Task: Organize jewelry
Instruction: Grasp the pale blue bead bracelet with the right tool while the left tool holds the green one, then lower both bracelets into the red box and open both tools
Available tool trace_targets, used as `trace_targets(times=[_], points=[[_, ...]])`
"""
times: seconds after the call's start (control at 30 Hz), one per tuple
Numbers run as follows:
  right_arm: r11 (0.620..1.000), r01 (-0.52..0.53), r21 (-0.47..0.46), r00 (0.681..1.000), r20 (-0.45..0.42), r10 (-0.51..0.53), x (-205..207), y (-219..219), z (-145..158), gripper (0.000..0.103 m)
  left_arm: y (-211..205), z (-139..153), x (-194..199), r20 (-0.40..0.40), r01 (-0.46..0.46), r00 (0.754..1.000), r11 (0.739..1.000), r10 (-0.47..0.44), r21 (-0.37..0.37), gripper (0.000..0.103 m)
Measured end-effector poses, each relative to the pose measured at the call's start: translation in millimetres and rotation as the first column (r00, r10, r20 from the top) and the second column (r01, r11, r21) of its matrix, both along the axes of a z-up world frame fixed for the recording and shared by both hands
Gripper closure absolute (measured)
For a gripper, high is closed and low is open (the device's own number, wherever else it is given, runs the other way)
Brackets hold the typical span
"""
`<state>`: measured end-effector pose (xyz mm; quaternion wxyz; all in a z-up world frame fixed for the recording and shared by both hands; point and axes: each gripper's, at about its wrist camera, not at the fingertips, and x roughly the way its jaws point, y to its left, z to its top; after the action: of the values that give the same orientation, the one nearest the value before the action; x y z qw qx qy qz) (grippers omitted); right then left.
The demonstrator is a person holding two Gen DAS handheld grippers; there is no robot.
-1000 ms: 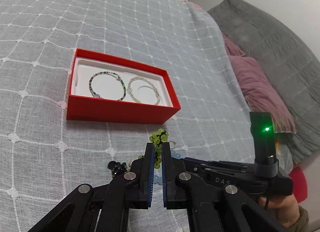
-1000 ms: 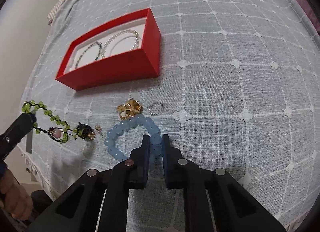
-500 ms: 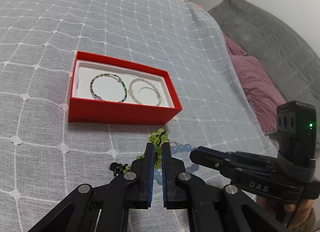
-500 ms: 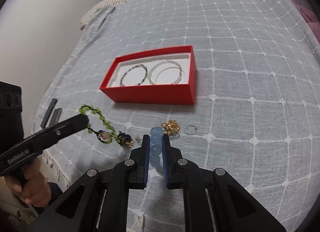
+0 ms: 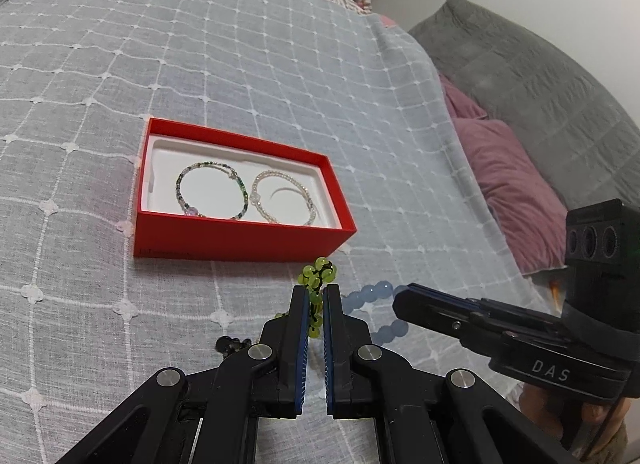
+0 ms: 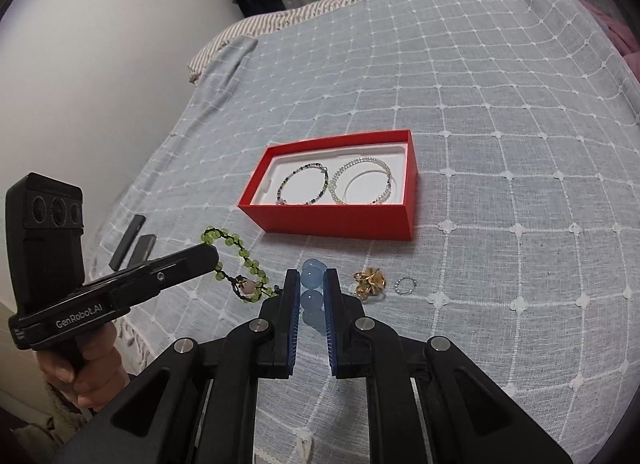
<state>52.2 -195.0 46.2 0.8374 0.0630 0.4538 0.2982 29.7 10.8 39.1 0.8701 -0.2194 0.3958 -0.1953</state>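
A red box (image 5: 240, 242) with a white insert lies on the bed and holds a dark beaded bracelet (image 5: 212, 193) and a pearl bracelet (image 5: 284, 199). My left gripper (image 5: 316, 290) is shut on a green bead bracelet (image 5: 318, 274), whose loop trails below its tip toward the bedspread (image 6: 244, 256). To its right, my right gripper (image 6: 312, 278) is shut on a pale blue bead bracelet (image 6: 311, 279), held above the bedspread; its beads (image 5: 376, 290) hang from the jaws. In the right wrist view the box (image 6: 332, 219) sits just beyond both grippers.
A gold ornament (image 6: 370, 280) and a small silver ring (image 6: 406, 285) lie on the grey checked bedspread (image 6: 500, 143) right of my right gripper. Two dark flat objects (image 6: 134, 244) rest near the bed's left edge. Pink and grey pillows (image 5: 512, 179) are on the right.
My right gripper has risen and tilted up, lifting the blue bracelet off the bedspread. The left gripper with the green bracelet has stayed where it was.
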Motion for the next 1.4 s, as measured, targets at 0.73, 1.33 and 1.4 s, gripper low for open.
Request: trace_targets(times=[0.73, 1.33, 1.4], points=[[0.99, -0.012, 0.14, 1.0, 0.011, 0.011, 31, 8, 43, 0.091, 12, 30, 34, 0.029, -0.081, 0.996, 0.996, 0.082, -0.048, 0.102], [0.989, -0.047, 0.139, 0.999, 0.015, 0.046, 80, 35, 56, 0.091, 13, 30, 84, -0.004, -0.121, 0.993, 0.991, 0.121, -0.065, 0.102], [0.991, -0.043, 0.128, 0.999, 0.006, 0.043, 86, 37, 51, 0.091, 16, 24, 88, -0.016, -0.126, 0.992, 0.99, 0.126, -0.055, 0.102]])
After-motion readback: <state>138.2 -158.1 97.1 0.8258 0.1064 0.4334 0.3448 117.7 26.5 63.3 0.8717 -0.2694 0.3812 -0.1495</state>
